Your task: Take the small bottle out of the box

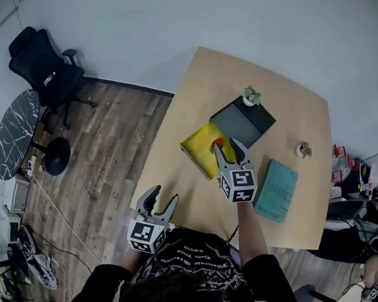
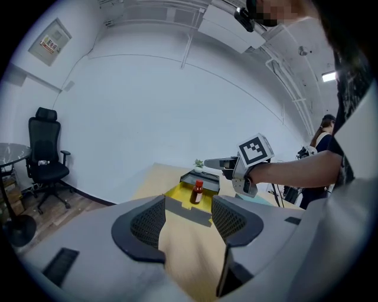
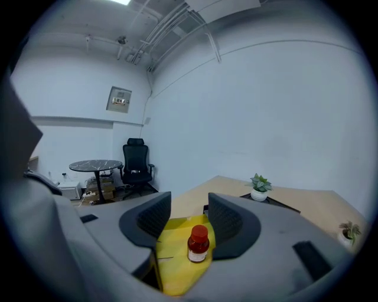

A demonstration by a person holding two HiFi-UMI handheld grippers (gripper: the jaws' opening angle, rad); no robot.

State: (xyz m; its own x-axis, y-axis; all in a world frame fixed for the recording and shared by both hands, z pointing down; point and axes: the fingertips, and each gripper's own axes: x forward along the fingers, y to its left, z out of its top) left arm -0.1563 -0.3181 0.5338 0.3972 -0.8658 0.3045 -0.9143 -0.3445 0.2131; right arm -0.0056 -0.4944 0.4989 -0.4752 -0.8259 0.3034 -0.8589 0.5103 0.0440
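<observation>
A small brown bottle with a red cap point(image 1: 218, 143) stands upright in the open yellow box point(image 1: 200, 147) on the wooden table. My right gripper point(image 1: 229, 149) is open over the box, a jaw on either side of the bottle. In the right gripper view the bottle point(image 3: 198, 243) stands low between the open jaws point(image 3: 189, 218), nearer the right one, and I cannot tell whether it touches. My left gripper point(image 1: 157, 202) is open and empty at the table's near left edge. In its own view point(image 2: 188, 219) it looks across at the bottle point(image 2: 196, 192) and the right gripper point(image 2: 224, 161).
The box's dark grey lid point(image 1: 244, 122) lies open behind the yellow tray, with a small potted plant point(image 1: 251, 95) on its far corner. A second small plant point(image 1: 303, 149) and a teal book point(image 1: 276, 189) are to the right. An office chair point(image 1: 46, 68) stands on the floor at the left.
</observation>
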